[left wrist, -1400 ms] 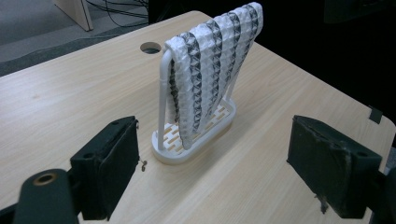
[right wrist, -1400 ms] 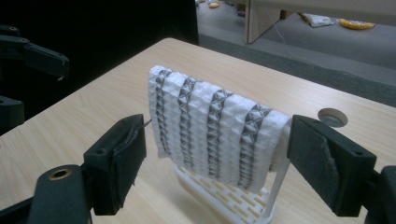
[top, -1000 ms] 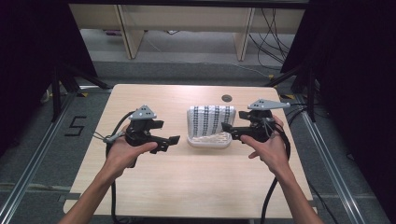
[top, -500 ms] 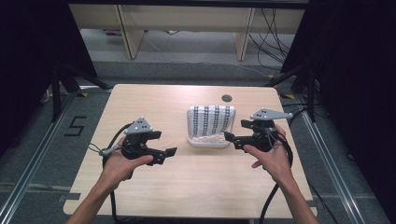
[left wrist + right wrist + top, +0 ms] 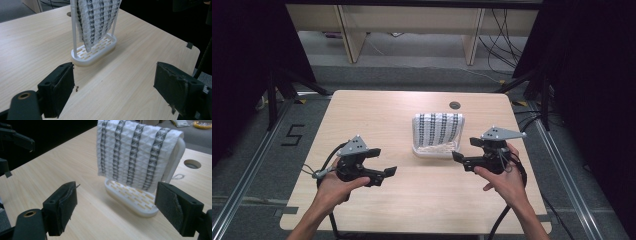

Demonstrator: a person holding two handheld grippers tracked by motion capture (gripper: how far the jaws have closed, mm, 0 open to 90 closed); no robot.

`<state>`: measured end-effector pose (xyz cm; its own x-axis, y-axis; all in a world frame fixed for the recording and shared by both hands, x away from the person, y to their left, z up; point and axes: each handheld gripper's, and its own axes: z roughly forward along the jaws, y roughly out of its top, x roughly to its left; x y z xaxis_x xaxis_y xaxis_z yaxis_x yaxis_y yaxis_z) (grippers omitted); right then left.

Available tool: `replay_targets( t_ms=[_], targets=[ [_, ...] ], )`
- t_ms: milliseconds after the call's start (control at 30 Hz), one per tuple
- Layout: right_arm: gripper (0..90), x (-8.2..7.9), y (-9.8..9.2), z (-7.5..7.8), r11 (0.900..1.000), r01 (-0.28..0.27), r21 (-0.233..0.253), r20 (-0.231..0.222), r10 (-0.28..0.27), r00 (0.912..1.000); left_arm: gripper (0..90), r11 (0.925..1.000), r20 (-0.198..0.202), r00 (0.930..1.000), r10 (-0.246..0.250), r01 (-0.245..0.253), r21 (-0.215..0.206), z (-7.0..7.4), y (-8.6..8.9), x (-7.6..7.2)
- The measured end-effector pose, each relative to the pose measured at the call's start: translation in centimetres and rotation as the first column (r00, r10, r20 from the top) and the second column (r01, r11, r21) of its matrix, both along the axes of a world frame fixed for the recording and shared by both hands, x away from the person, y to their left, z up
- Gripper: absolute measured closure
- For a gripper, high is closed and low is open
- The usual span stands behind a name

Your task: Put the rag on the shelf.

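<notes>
We note left hand-held gripper (image 5: 382, 162) jaws spread, empty, over the desk (image 5: 377, 112), striped towel (image 5: 438, 128) draped on white rack (image 5: 432, 151) at desk centre, right hand-held gripper (image 5: 465, 151) jaws spread, just beside rack.

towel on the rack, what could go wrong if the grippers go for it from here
1. The towel only hangs over a light white rack; a sideways pull could tip or drag the rack along the table.
2. Both the left gripper and right gripper are open and point toward the rack from opposite sides; closing in together, their fingers could bump each other or the rack's thin posts.
</notes>
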<state>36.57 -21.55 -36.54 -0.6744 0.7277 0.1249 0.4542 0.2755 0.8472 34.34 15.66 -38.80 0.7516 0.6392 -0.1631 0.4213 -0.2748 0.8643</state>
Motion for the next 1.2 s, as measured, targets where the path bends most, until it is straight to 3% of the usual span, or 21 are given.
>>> replay_targets(
  t_ms=[67, 133, 267, 300, 367, 400, 567, 633, 800, 900, 933, 967, 1033, 1133, 1200],
  targets=[
    [19.2, -0.4, 0.1, -0.3, 1.000, 0.006, 0.006, -0.014, -0.006, 0.9999, 15.8, 0.9999, -0.003, 0.9999, -0.010, 0.010, 0.005, -0.3, 0.1, -0.2],
    [19.2, -0.4, 0.1, -0.5, 1.000, -0.007, 0.002, -0.002, 0.007, 1.0000, 15.8, 0.9993, 0.005, 1.0000, -0.005, 0.005, 0.036, -0.7, 0.1, -0.4],
    [19.2, -0.8, 0.1, -1.0, 1.000, -0.020, -0.003, 0.007, 0.020, 0.9998, 15.8, 0.9992, 0.000, 1.0000, -0.009, 0.009, 0.040, -1.3, 0.2, -0.7],
    [19.2, -1.1, 0.2, -1.0, 1.000, -0.006, -0.003, -0.018, 0.006, 0.9998, 15.8, 0.9993, -0.002, 0.9999, -0.010, 0.010, 0.036, -1.5, 0.2, -0.8],
    [19.2, -1.3, 0.2, -1.5, 1.000, -0.018, -0.005, 0.010, 0.018, 0.9998, 15.8, 0.9993, -0.002, 1.0000, -0.007, 0.007, 0.038, -1.9, 0.3, -1.1],
    [19.2, -1.5, 0.2, -1.5, 1.000, -0.012, -0.008, -0.011, 0.012, 0.9999, 15.8, 0.9993, -0.002, 1.0000, -0.007, 0.007, 0.038, -1.9, 0.3, -1.1],
    [19.2, -1.9, 0.2, -2.0, 1.000, -0.016, -0.014, -0.017, 0.016, 0.9997, 15.8, 0.9988, 0.005, 0.9999, -0.012, 0.011, 0.047, -2.5, 0.2, -1.6],
    [19.2, -1.9, 0.1, -2.2, 0.999, -0.028, -0.024, 0.003, 0.029, 0.9996, 15.8, 0.9982, 0.001, 0.9997, -0.023, 0.022, 0.055, -2.7, 0.2, -1.8],
    [19.2, -2.5, 0.3, -3.2, 1.000, -0.014, -0.026, -0.025, 0.013, 0.9996, 15.8, 0.9978, 0.006, 0.9998, -0.020, 0.019, 0.063, -3.8, 0.3, -2.4],
    [19.2, -2.5, 0.2, -3.6, 0.999, -0.033, -0.037, -0.016, 0.032, 0.9994, 15.8, 0.9976, -0.004, 0.9997, -0.025, 0.025, 0.065, -4.1, 0.4, -2.6],
    [19.2, -2.6, 0.4, -3.7, 0.999, -0.024, -0.025, -0.038, 0.023, 0.9990, 15.8, 0.9977, 0.000, 0.9998, -0.018, 0.018, 0.066, -4.3, 0.4, -2.8],
    [19.2, -2.6, 0.2, -3.9, 0.998, -0.044, -0.040, -0.020, 0.043, 0.9989, 15.8, 0.9965, -0.001, 0.9998, -0.020, 0.020, 0.081, -4.5, 0.5, -2.9],
    [19.3, -2.9, 0.3, -4.1, 0.999, -0.028, -0.032, -0.051, 0.026, 0.9984, 15.8, 0.9972, 0.001, 0.9998, -0.022, 0.022, 0.072, -4.7, 0.6, -3.0],
    [19.3, -3.0, 0.1, -4.7, 0.998, -0.036, -0.042, -0.023, 0.035, 0.9991, 15.8, 0.9972, -0.002, 0.9998, -0.020, 0.020, 0.071, -5.2, 0.8, -3.4],
    [19.3, -3.2, 0.2, -4.8, 0.999, -0.026, -0.045, -0.041, 0.024, 0.9989, 15.8, 0.9972, -0.007, 0.9998, -0.020, 0.020, 0.072, -5.4, 0.9, -3.5]
  ],
)
